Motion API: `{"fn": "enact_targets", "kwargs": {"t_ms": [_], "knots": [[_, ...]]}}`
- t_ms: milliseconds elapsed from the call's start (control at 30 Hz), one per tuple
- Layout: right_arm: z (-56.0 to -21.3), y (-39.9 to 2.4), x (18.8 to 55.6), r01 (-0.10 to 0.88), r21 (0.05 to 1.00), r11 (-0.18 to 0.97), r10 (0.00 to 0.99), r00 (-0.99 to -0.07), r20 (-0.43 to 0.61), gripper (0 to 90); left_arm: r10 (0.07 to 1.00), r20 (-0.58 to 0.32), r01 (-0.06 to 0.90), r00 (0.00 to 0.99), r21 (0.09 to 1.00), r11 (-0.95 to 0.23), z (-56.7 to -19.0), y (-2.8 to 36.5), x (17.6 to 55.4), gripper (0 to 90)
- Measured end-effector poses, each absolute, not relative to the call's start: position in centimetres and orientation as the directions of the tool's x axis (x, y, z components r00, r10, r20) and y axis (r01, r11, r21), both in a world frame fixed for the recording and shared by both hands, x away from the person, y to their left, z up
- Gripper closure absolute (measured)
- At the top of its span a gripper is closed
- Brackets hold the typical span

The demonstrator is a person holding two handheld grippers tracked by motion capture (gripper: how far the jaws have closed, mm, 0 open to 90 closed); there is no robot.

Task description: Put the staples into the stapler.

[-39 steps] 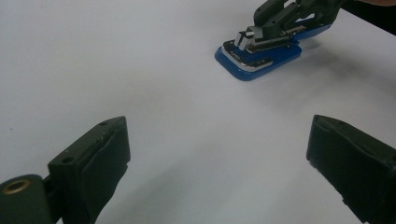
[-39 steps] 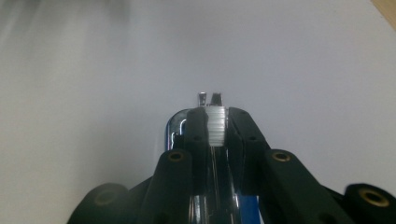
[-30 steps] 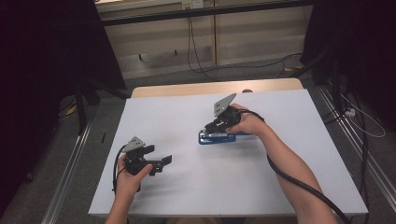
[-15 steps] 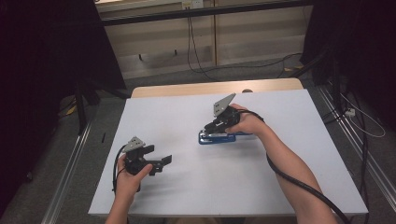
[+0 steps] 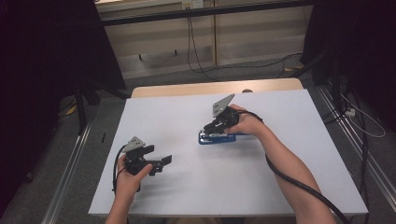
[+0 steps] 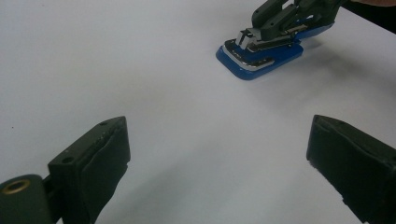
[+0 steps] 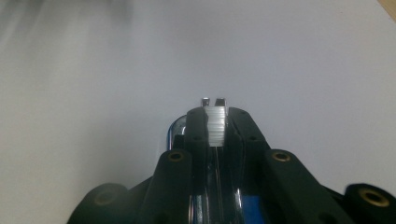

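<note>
glossy blue plastic stapler [image 6: 261, 53] with shiny chrome metal, matt white table [image 5: 196, 186], matt black tongs [image 6: 219, 158]

Stapler [image 5: 217, 138]: blue base and body, chrome-silver metal top, row of pale silver staples visible. Table [image 5: 187, 116]: plain white sheet, light wood edge at the far side. Both grippers: matte black, brass-coloured screws, grey top plates. Cable black.

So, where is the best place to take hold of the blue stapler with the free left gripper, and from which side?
The stapler lies flat on the white table, and the right gripper is shut on its top arm. Its free front end points toward the open left gripper. Probably grip the low blue base there across its two long edges, coming level from the front; the base looks narrow enough to fit.
</note>
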State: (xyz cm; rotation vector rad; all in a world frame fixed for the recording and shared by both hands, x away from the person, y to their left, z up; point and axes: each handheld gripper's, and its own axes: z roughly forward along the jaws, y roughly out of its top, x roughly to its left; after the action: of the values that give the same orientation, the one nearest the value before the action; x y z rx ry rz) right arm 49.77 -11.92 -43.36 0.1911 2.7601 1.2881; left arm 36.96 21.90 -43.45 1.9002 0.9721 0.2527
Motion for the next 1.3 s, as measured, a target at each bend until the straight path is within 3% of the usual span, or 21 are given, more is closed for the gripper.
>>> {"fn": "enact_targets", "kwargs": {"t_ms": [333,400,733,900,1300], "knots": [[-43.4,-11.6,50.0,0.095,0.768,0.634,0.161,-0.987,-0.011,77.0,0.718,-0.214,0.517,0.663,0.824,-0.232,-43.4,21.9,37.0,6.2],[-43.4,-11.4,50.0,0.103,0.765,0.636,0.173,-0.985,-0.012,71.0,0.719,-0.213,0.516,0.661,0.825,-0.230,-43.4,22.0,36.9,6.2],[-42.8,-12.7,49.3,0.156,0.788,0.596,0.236,-0.972,0.014,57.5,0.717,-0.218,0.513,0.662,0.830,-0.220,-43.3,22.0,36.9,6.2],[-42.4,-14.0,48.4,0.194,0.799,0.570,0.297,-0.955,0.020,47.1,0.714,-0.219,0.513,0.665,0.828,-0.224,-43.2,21.8,37.0,6.3],[-41.8,-17.8,45.8,0.274,0.802,0.530,0.449,-0.893,0.008,31.4,0.701,-0.219,0.506,0.678,0.831,-0.229,-43.2,21.3,36.9,6.3]]}}
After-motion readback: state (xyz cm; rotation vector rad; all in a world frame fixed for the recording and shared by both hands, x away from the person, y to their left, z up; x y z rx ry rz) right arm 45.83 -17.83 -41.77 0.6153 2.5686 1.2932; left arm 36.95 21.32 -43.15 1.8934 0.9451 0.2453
